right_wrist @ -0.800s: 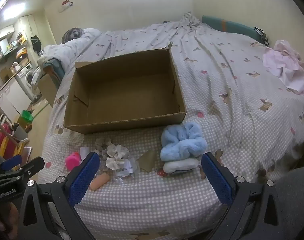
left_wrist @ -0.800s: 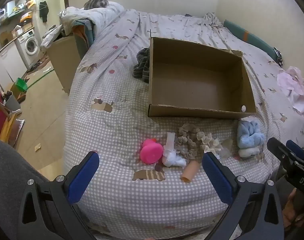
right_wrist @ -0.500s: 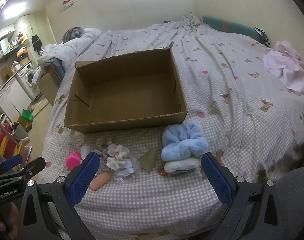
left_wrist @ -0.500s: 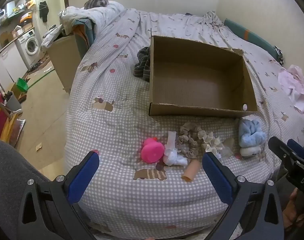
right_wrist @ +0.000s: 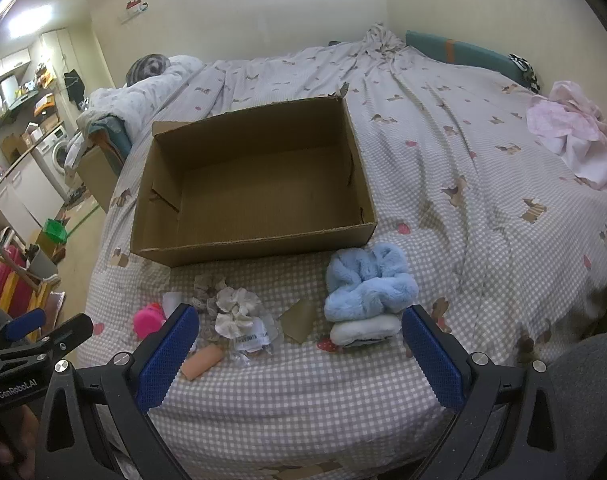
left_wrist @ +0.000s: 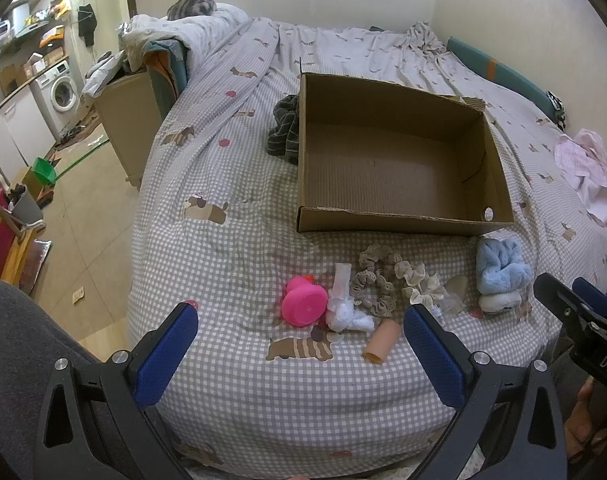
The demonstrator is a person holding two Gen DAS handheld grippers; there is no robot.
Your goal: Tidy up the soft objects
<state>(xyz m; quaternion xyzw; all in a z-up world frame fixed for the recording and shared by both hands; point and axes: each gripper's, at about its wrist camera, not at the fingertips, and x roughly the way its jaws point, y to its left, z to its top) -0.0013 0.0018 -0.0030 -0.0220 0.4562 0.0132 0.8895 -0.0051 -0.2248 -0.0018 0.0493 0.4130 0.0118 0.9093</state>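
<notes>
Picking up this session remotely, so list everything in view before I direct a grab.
cardboard box: 1, brown, on the bed, nothing inside
fluffy scrunchie: 1, light blue, by box's right corner, atop a white one
frilly scrunchies: about 3, beige and cream, before the box
pink toy: 1, left of scrunchies
white cloth: 1, beside pink toy
peach tube: 1, nearest edge
dark garment: 1, left of box
pink clothes: pile, far right
bedspread: checked grey
left gripper: open, empty
right gripper: open, empty

Your left gripper [right_wrist: 31, 356] reads "GenRobot.AI" on its body. Your right gripper [left_wrist: 583, 328] shows only "DAS", rest cut off.
</notes>
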